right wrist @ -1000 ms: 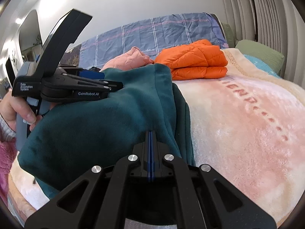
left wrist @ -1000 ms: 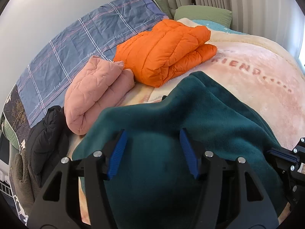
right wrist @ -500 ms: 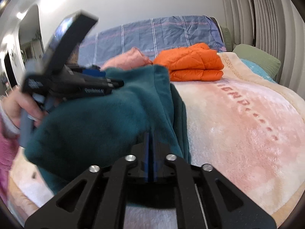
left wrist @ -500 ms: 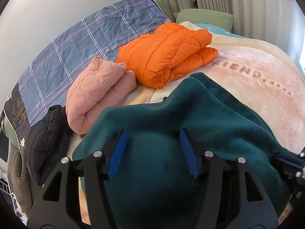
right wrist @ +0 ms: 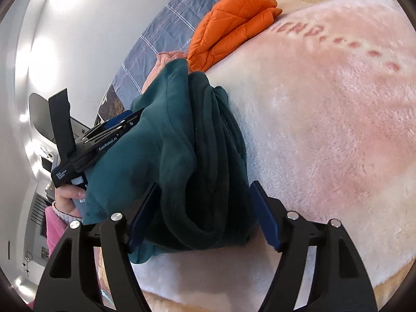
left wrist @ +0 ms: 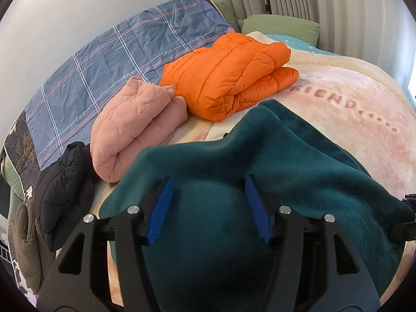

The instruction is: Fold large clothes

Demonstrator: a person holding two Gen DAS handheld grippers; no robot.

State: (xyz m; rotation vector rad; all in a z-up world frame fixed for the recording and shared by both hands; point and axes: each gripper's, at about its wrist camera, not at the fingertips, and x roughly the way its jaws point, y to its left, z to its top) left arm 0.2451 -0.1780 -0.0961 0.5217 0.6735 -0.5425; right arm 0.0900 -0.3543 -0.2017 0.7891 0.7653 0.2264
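Note:
A dark teal fleece garment [left wrist: 286, 156] lies bunched at the near edge of the bed, its layers stacked in folds [right wrist: 213, 135]. My left gripper [left wrist: 208, 178] hovers over it with jaws half apart. Both blue pads show bare faces, and the cloth mounds up under and between them. In the right wrist view the same left gripper [right wrist: 111, 135] pokes into the garment's left side, held by a hand [right wrist: 67, 195]. My right gripper [right wrist: 204, 183] is opening. The garment's folded end sits between its wide jaws, and the pads do not press on it.
A folded orange puffer jacket [left wrist: 228, 75] and a folded pink quilted one [left wrist: 132, 124] lie at the back of the pink plush blanket [left wrist: 351, 98]. A black jacket [left wrist: 62, 182] is heaped at the left. Behind are a plaid quilt [left wrist: 104, 59] and a green pillow [left wrist: 280, 24].
My right gripper was shut on the teal fleece and now stands wide apart. It has rolled and dropped nearer the bed. The left gripper has stayed put.

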